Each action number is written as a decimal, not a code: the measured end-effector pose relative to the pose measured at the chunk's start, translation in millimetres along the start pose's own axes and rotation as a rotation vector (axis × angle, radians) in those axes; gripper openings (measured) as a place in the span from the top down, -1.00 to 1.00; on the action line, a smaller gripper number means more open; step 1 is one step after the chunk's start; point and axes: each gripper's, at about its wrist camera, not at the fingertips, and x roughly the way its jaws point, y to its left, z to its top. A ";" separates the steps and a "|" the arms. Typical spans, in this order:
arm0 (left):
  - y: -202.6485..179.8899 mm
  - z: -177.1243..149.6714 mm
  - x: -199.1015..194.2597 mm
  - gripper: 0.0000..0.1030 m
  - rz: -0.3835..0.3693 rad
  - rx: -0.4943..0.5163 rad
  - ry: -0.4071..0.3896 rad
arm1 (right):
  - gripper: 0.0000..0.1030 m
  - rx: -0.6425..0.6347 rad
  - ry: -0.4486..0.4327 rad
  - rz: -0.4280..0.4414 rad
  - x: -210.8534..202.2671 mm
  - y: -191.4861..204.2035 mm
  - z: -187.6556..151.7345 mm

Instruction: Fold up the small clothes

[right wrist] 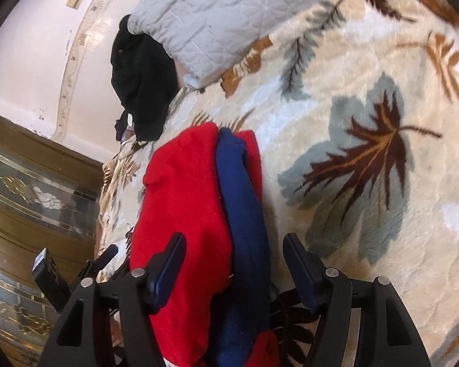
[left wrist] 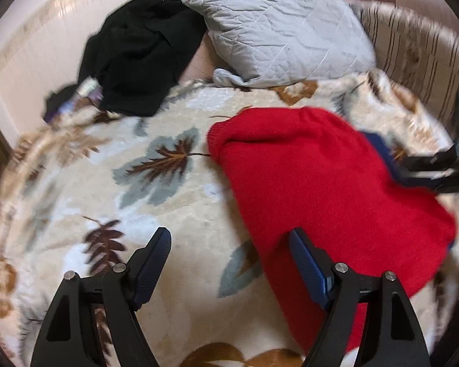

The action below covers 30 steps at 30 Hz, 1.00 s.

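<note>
While the red knitted sweater (left wrist: pixel 336 189) is lying folded on the bed's leaf-patterned blanket (left wrist: pixel 168 183), we are holding the left tongs (left wrist: pixel 229 263) wide and empty over its near edge, the right tongs (right wrist: pixel 234 263) parted, straddling its navy trim (right wrist: pixel 244 214) without pressing. Soft and floppy, it is likely asking for an edge pinch.

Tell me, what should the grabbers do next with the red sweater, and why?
Probably the right gripper should close on the blue edge lying between its open jaws, to fold it over. The red sweater lies bunched on the leaf blanket, not neatly folded, and the left gripper hangs open, holding nothing.
</note>
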 end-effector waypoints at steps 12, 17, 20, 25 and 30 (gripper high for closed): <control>21.2 1.4 37.6 -0.65 -0.469 -0.225 0.170 | -0.63 0.022 0.096 0.077 29.5 -11.1 7.6; 12.3 0.0 57.9 -0.65 -0.580 -0.279 0.212 | -0.64 0.010 0.100 0.149 47.6 -3.6 11.5; 12.2 0.7 59.8 -0.65 -0.597 -0.297 0.205 | -0.59 -0.005 0.100 0.172 59.3 4.6 11.2; 13.6 3.0 60.6 -0.48 -0.598 -0.319 0.176 | -0.07 -0.032 0.128 0.164 77.1 18.1 3.8; 13.9 4.3 51.2 -0.15 -0.584 -0.295 0.134 | 0.09 -0.064 0.105 0.139 70.8 34.0 -2.6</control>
